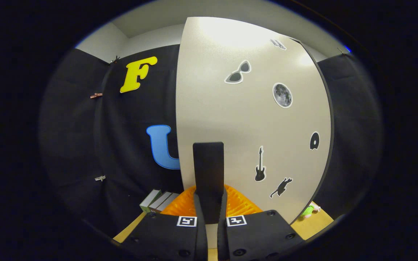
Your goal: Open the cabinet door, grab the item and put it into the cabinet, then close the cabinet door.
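Pale grey board makes the cabinet door (245, 127), which stands upright and close in front of the tool (209, 217). The tool points straight at the door, level and a little low on it. Its two fingers (199, 214) stand close together with a dark upright handle (208, 170) between them. This handle rises from the gap between the fingers and lies against the lower part of the door. The fingers appear to press on its lower end from both sides, so the tool is pinching the handle, though the exact contact is hard to see.

On the door I count six stickers: one pair of sunglasses (238, 72) high up, one moon (282, 95) to the right of it, one small striped shape (278, 44) near the top edge of the door, one dark disc (314, 141) near the right edge of the door, one guitar (260, 165) to the right of the handle, and one cat (281, 187) below the guitar.

Below the door, just behind the fingers, there is one orange ribbed thing (238, 204); I cannot tell what it is. To the left of the door's lower corner stand three grey books (158, 201) on the wooden bench (312, 223). To the right of the door's lower corner, one small green and white item (308, 210) lies on the bench, partly hidden by the door edge. On the dark cloth wall left of the door I count four small clips (100, 178).
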`<state>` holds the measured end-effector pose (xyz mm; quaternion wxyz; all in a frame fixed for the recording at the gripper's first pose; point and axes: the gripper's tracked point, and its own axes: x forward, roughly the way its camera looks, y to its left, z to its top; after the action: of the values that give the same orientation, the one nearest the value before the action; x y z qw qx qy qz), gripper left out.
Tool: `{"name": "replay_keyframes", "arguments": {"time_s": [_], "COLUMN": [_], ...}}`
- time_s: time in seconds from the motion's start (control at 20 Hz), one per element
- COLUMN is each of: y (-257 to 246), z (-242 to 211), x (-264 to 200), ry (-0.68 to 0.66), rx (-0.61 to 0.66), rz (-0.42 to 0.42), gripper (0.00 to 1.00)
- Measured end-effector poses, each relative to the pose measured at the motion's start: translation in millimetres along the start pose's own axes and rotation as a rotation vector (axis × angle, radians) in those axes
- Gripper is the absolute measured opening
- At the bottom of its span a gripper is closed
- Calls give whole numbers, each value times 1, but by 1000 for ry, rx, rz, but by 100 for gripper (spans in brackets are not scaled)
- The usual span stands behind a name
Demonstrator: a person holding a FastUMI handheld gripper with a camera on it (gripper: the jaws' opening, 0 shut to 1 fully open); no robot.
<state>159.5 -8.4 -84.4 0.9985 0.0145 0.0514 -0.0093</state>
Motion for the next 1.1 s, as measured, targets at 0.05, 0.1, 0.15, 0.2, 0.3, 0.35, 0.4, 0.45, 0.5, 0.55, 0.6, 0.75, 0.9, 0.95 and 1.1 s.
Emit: {"name": "replay_keyframes", "arguments": {"time_s": [0.05,0.1,0.15,0.2,0.3,0.35,0.4,0.45,0.5,0.55,0.6,0.75,0.9,0.95,1.1], "y": [-2,-4,-7,-9,-12,-14,-15,-17,-19,-22,-24,-31,-36,-40,-49], "z": [0,0,0,2,1,1,2,2,1,0,0,0,1,1,2], "x": [-4,-10,-12,-16,-23,-28,-32,-38,-43,-44,-47,-56,-70,-73,-84], "ry": [-4,-6,-5,-8,2,5,2,-1,0,3,1,3,1,0,5], "rx": [4,13,23,29,19,13,9,-3,-14,-17,-13,-21,-33,-35,-25], "rz": [-8,-18,-27,-37,-54,-60,-65,-64,-59,-52,-43,9,92,126,210], "gripper": [15,14,14,14,14,14,14,14,14,14,14,14,14,14,14]}}
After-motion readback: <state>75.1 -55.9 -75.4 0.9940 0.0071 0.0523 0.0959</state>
